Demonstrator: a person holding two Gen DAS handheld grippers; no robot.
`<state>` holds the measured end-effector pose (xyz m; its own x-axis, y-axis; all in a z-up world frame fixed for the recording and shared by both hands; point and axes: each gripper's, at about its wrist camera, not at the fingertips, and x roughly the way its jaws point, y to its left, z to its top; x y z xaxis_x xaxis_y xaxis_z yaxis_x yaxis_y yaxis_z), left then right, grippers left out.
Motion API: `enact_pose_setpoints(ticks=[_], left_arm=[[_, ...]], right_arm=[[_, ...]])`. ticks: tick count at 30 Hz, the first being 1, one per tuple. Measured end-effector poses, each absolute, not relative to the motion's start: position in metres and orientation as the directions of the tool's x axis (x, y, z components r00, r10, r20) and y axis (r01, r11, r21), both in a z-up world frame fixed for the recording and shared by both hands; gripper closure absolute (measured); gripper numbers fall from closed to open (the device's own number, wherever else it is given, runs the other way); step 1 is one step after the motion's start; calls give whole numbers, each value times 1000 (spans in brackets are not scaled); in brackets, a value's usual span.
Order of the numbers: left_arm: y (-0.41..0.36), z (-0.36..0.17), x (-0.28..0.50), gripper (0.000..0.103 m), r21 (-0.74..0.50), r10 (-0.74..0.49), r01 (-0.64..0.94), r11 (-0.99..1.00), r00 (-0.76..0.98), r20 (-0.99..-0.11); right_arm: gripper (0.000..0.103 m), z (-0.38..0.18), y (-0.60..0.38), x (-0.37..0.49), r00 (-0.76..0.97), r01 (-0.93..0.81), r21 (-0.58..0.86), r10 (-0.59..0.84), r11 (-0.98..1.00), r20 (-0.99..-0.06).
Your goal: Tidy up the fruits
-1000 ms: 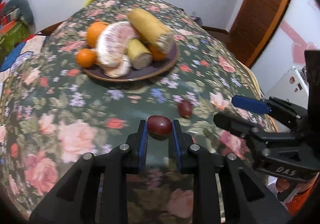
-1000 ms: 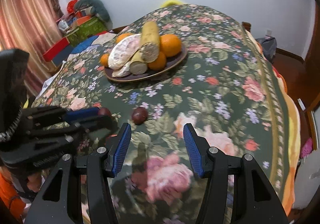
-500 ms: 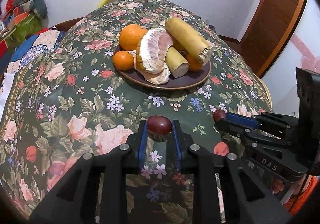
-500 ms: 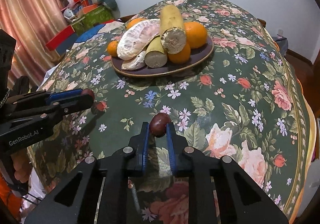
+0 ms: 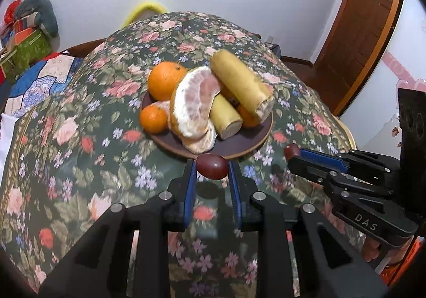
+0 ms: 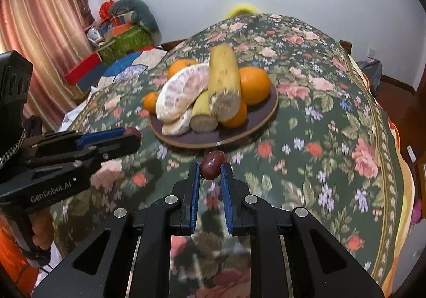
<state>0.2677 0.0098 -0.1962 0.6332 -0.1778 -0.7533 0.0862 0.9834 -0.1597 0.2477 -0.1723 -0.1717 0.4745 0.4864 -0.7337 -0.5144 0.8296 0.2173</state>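
A dark brown plate (image 5: 239, 144) (image 6: 259, 116) on the floral tablecloth holds oranges (image 5: 165, 79), peeled pomelo pieces (image 5: 193, 104) and two yellowish cut stalks (image 5: 242, 86). My left gripper (image 5: 212, 167) is shut on a dark red jujube (image 5: 212, 166), lifted just before the plate's near rim. My right gripper (image 6: 210, 168) is shut on a second dark red jujube (image 6: 211, 162), also held above the cloth near the plate's front rim. Each gripper shows in the other's view, the right (image 5: 291, 152) and the left (image 6: 133, 134), each with its fruit at the tips.
The table with the floral cloth (image 5: 80, 164) falls away at its right edge (image 6: 394, 164). Boxes and bags (image 6: 119, 34) are stacked on a surface to the left. A wooden door (image 5: 367, 31) stands at the right.
My right gripper closed on the loose jujube and lifted it. Both grippers have risen and moved towards the plate with their fruit.
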Motion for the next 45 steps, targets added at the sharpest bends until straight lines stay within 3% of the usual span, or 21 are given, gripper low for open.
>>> enact_pose_setpoints(ticks=[24,32,40,45], left_arm=[[3,-218,318,79,-198,-237,131,971,588,-773],[6,-215,314,71,-191,-221,115,975,597,-771],[17,-174,280,71,-163,-170,73,984,673,-720],[20,-123,239,71,-136,-134,60,989,759,-637]], right_arm=[[88,-187,-148,288,449,-547,181,469,817,-760],[83,-183,-151,286,459,-541,173,461,823,-759],[83,-143,-169,263,529,-521,184,485,833,-696],[83,-97,-181,235,606,-517,175,502,838,-617]])
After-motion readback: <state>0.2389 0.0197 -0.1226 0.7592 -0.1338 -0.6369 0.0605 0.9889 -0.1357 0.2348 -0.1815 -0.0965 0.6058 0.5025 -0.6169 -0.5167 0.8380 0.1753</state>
